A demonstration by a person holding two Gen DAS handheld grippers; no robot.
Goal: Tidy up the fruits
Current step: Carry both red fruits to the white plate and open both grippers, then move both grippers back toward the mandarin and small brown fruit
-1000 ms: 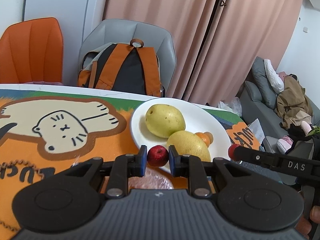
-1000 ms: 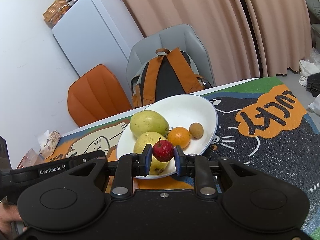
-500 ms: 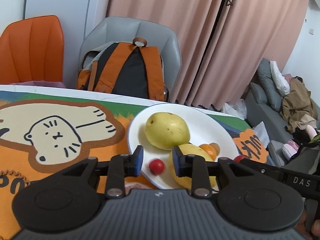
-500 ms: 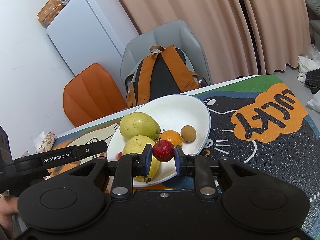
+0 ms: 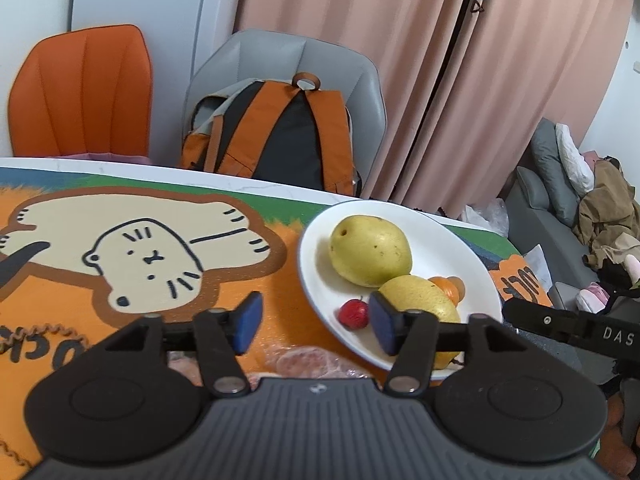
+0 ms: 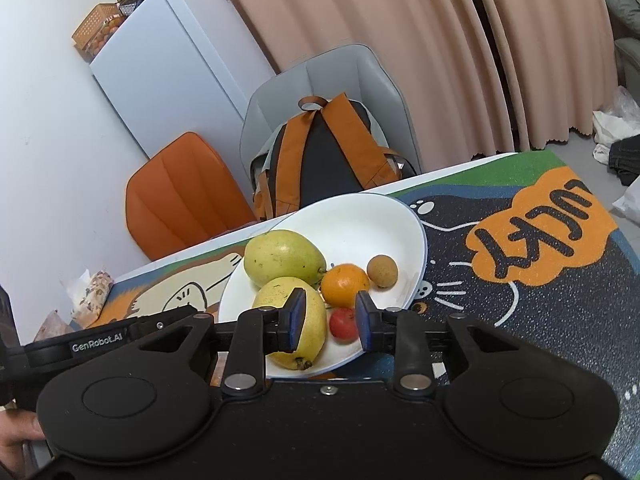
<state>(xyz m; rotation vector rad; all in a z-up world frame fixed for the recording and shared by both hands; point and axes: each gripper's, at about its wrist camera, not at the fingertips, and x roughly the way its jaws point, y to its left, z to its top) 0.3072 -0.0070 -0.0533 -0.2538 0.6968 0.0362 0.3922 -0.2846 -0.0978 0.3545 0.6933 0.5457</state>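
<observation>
A white plate [image 5: 448, 240] [image 6: 360, 220] on the cartoon mat holds two yellow-green pears [image 5: 370, 250] [image 6: 282, 258], an orange [image 6: 345, 284], a small brown round fruit [image 6: 382, 271] and small red fruits. One red fruit [image 5: 353, 313] lies at the plate's near left edge, apart from my open, empty left gripper [image 5: 314, 322]. My right gripper [image 6: 329, 320] is open; another red fruit [image 6: 344, 322] lies on the plate between its pads, free of them.
A grey chair with an orange-black backpack [image 5: 276, 136] and an orange chair [image 5: 80, 88] stand behind the table. Plastic-wrapped snacks [image 6: 90, 292] lie at the mat's left. The other gripper's arm [image 5: 568, 328] reaches in at the right.
Both grippers opened and let go of their small red fruits onto the plate. The left gripper drew back to the left; the right one stays over the plate's near edge.
</observation>
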